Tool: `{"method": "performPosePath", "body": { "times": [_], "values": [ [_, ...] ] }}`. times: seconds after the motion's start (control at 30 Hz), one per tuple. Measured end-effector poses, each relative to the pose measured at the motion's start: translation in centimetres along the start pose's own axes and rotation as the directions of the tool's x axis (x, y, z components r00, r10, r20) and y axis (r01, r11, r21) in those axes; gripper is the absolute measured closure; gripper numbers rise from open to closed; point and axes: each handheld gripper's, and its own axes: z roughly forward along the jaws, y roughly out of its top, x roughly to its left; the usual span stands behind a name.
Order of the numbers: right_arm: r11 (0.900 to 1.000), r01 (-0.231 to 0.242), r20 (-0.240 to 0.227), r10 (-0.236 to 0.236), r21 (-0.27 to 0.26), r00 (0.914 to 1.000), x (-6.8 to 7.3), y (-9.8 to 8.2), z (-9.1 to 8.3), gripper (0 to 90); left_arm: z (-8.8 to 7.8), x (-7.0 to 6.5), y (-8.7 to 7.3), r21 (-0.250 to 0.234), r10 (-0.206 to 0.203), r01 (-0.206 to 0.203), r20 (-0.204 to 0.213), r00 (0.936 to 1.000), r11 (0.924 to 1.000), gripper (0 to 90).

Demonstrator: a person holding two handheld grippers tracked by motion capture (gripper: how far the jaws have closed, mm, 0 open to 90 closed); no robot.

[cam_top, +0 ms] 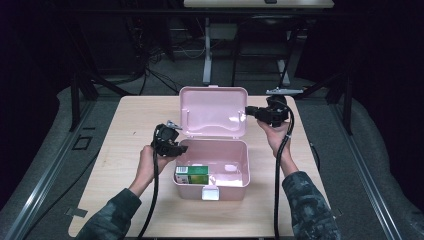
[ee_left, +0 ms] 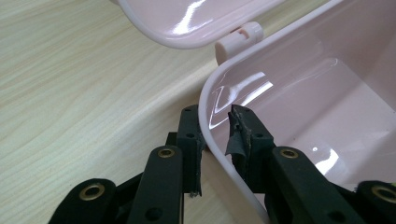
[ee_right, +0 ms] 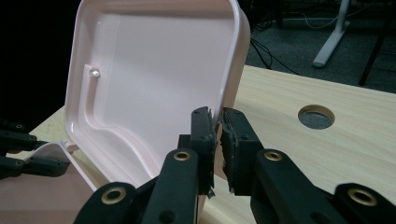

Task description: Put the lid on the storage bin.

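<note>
Left gripper (cam_top: 181, 148) clamping pink box (cam_top: 235, 181) wall at 9 o'clock; right gripper (cam_top: 248, 111) pinching glossy upright lid (cam_top: 212, 107) at 3.

Glossy pink plastic box (cam_top: 215, 167) and lid (ee_right: 154, 84), smooth, mirrored glare. Matt pale wood-grain table (ee_left: 79, 79). Matt black jaws with brass-looking rivets; pads (ee_left: 236, 135) seemed frayed rubber. Printed, perhaps card, carton (cam_top: 192, 175).

pink plastic box (cam_top: 235, 172) sitting mid-table on the wood, wide open. its lid (cam_top: 214, 111) stands up nearly vertical off the back hinge, glossy inside, rounded corners. white latch (cam_top: 210, 192) on the front wall. a green and white carton (cam_top: 192, 174) lies inside at the front left corner
</note>
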Motion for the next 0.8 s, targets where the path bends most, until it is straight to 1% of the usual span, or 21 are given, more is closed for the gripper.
{"method": "performPosePath", "body": {
  "times": [0.23, 0.27, 0.3, 0.33, 0.47, 0.6, 0.67, 0.8],
  "values": [
    [0.999, 0.040, -0.009, -0.040, -0.022, 0.9991, 0.4, -0.3, -1.0, 83.3, 0.1, -0.2, 0.0, -0.006, -0.003, 0.003, -0.004, 1.0000, 1.0000, 75.9],
    [0.999, 0.040, -0.009, -0.040, -0.022, 0.9991, 0.4, -0.3, -1.0, 83.3, 0.1, -0.2, 0.0, -0.006, -0.003, 0.003, -0.004, 1.0000, 1.0000, 76.1],
    [0.999, 0.047, -0.014, -0.047, -0.025, 0.9988, 0.4, -0.4, -1.4, 83.3, 0.1, -0.2, 0.0, -0.006, -0.005, 0.005, -0.003, 1.0000, 1.0000, 76.3],
    [0.998, 0.055, -0.013, -0.055, -0.030, 0.9984, 0.5, -0.4, -1.5, 83.3, 0.1, -0.3, 0.0, -0.008, -0.008, 0.008, -0.009, 0.9999, 0.9999, 76.5],
    [0.997, 0.064, -0.018, -0.065, -0.039, 0.9977, 0.6, -0.6, -1.7, 83.4, 0.2, -0.4, 0.0, -0.008, -0.011, 0.010, -0.022, 0.9997, 0.9999, 76.9],
    [0.995, 0.079, -0.027, -0.080, -0.055, 0.9964, 0.8, -0.7, -2.1, 83.7, 0.2, -0.7, 0.0, -0.010, -0.003, 0.003, -0.047, 0.9989, 0.9999, 77.2],
    [0.994, 0.090, -0.032, -0.092, -0.060, 0.9952, 0.9, -0.6, -2.3, 83.6, 0.2, -0.7, 0.0, -0.010, -0.006, 0.005, -0.047, 0.9989, 0.9999, 77.3],
    [0.993, 0.097, -0.045, -0.100, -0.063, 0.9940, 1.1, -0.6, -2.6, 83.5, 0.2, -0.7, 0.0, -0.010, -0.007, 0.007, -0.053, 0.9986, 0.9999, 77.4]
  ]
}}
